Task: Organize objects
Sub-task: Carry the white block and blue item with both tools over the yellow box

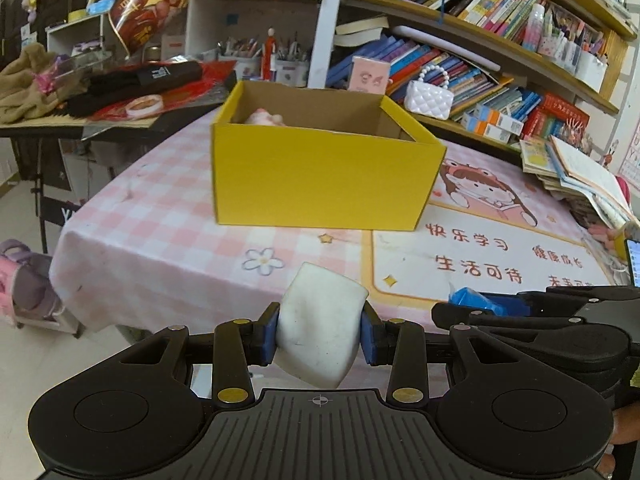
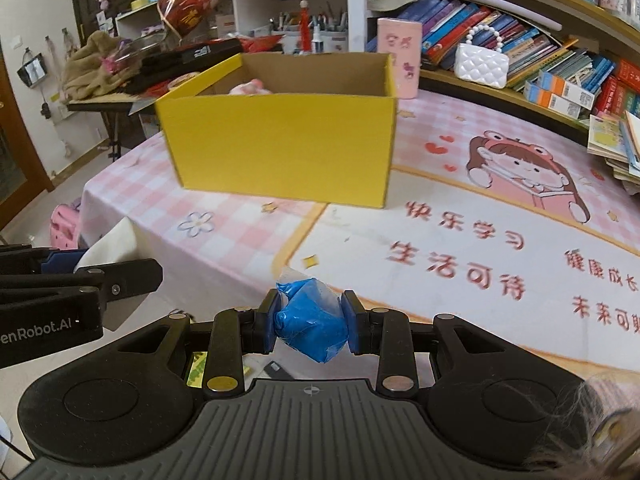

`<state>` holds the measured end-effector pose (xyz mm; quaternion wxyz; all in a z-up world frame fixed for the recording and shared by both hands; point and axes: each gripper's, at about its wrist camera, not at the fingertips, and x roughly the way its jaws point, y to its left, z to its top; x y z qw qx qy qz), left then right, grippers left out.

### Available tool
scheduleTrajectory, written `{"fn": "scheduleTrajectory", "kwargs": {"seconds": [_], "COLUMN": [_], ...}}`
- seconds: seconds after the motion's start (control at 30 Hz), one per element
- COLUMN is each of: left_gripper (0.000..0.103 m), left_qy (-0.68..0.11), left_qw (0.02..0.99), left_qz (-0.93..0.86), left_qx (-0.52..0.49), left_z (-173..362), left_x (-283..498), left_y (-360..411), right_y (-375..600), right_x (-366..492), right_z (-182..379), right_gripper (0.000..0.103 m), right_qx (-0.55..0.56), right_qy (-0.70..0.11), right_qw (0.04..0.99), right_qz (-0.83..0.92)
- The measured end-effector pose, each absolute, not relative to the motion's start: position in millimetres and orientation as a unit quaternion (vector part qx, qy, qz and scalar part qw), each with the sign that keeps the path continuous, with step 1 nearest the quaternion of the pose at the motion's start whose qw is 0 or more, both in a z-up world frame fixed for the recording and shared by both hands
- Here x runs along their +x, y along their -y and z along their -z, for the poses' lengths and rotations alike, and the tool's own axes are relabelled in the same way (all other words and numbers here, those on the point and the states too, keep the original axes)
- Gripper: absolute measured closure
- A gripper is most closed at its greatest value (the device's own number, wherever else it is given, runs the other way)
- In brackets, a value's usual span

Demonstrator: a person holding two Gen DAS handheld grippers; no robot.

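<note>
Left gripper (image 1: 320,334): closed on a white soft block (image 1: 320,326), both blue pads (image 1: 269,334) pressed into its sides, block tilted and held above the near edge of the table (image 1: 160,216). Block smudged with grey marks.

Right gripper (image 2: 309,322): clamped on a blue lump in clear wrap (image 2: 310,322), pads (image 2: 267,322) touching it on both sides, wrap sticking out at the top. Held over the near part of the printed mat (image 2: 480,248) with red characters and a cartoon girl.

Grippers side by side, left one seen at the left edge of the right wrist view, right one at the right edge of the left wrist view with the blue lump showing between its fingers.

Yellow cardboard box (image 1: 324,176): open-topped, upright on the pink checked cloth, ahead of both grippers and well apart from them. Inside, against the far left wall, something pink and white (image 2: 250,88); possibly a soft toy, too little visible to tell.

Behind the box: pink carton (image 2: 400,58) standing upright, white quilted purse (image 2: 482,64) with a bead handle on the lower shelf, rows of books (image 1: 460,64). Left of the table: side table with brown fabric (image 1: 28,80) and black items.
</note>
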<state>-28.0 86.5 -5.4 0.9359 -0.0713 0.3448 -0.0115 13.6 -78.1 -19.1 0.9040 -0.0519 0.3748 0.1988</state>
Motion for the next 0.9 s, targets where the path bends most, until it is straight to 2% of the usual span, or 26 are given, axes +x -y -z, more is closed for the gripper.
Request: {"fn": "scheduleTrajectory", "kwargs": {"seconds": [0.5, 0.9], "left_gripper": [0.065, 0.065], "left_qy": [-0.314, -0.225], "left_qw": [0.944, 0.970], "left_qz": [0.013, -0.006], "left_qx": [-0.097, -0.092], "left_z": [2, -51], "left_x": [-32, 56], "left_y": [-117, -128], "right_y": [51, 40], "right_x": [6, 108], "right_z": [9, -45], "right_gripper": [0.074, 0.074], "right_qx": [-0.073, -0.051], "right_qy": [-0.358, -0.247], "right_qw": [0.909, 0.946], "right_qz": [-0.200, -0.206]}}
